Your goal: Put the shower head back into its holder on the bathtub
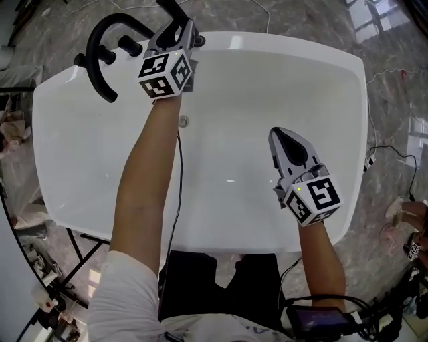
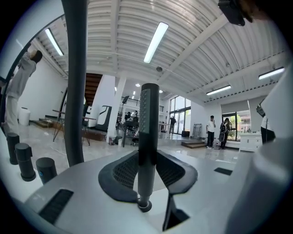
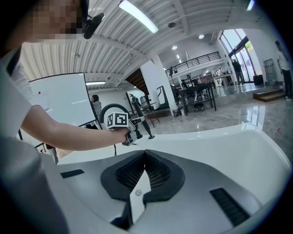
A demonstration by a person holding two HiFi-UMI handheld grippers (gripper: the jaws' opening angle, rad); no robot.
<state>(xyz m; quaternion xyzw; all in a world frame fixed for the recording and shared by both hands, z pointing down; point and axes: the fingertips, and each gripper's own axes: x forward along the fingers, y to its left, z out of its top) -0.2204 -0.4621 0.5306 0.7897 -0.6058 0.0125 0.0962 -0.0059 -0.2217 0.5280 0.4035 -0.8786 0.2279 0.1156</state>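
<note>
A slim black shower head (image 2: 149, 128) stands upright between the jaws of my left gripper (image 2: 149, 153), whose pads press on its handle. In the head view the left gripper (image 1: 187, 30) sits at the far left rim of the white bathtub (image 1: 281, 40), next to the black arched spout (image 1: 99, 47) and black knobs (image 1: 127, 45). The shower head's upper part (image 1: 172, 9) juts past the frame's top. I cannot make out the holder itself. My right gripper (image 1: 281, 133) hovers over the tub's right half, shut with nothing in it; its closed tips (image 3: 145, 153) point toward the left gripper.
A round overflow fitting (image 1: 183, 121) sits on the tub's inner wall below the left gripper. A thin cable (image 1: 178, 194) hangs along the left arm. Cables (image 1: 394, 153) lie on the marble floor at right. A metal stand (image 1: 67, 260) is by the near left corner.
</note>
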